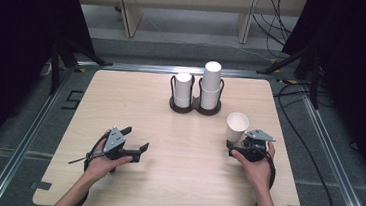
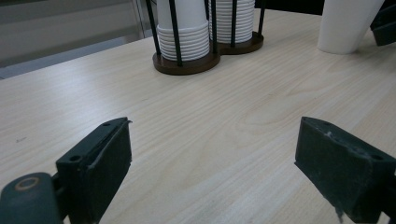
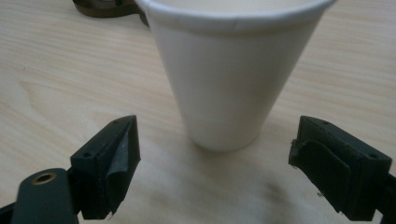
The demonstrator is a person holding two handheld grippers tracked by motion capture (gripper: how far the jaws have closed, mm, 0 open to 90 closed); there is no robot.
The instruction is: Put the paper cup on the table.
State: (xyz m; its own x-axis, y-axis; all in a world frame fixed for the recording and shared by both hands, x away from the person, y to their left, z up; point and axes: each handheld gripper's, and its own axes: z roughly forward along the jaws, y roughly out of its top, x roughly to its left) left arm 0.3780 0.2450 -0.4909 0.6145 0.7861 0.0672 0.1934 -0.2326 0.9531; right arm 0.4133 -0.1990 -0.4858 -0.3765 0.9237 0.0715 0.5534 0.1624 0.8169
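The right gripper point(image 3: 215, 163) has its jaws spread wide, released, with 1 white paper cup point(image 3: 229, 74) upright just beyond them on the table's point(image 1: 135, 109) right side. The left gripper point(image 1: 134, 146) rests open at near left. A 2-stack cup holder point(image 1: 194, 106) stands far centre.

I can read no text, label, brand, number or sign anywhere in front of me. The white paper cup point(image 3: 229, 79) close to my right gripper is plain on the side I see, the stacked cups point(image 2: 183, 39) in the holder are plain white too, and the wooden table point(image 1: 135, 104) carries only its grain.
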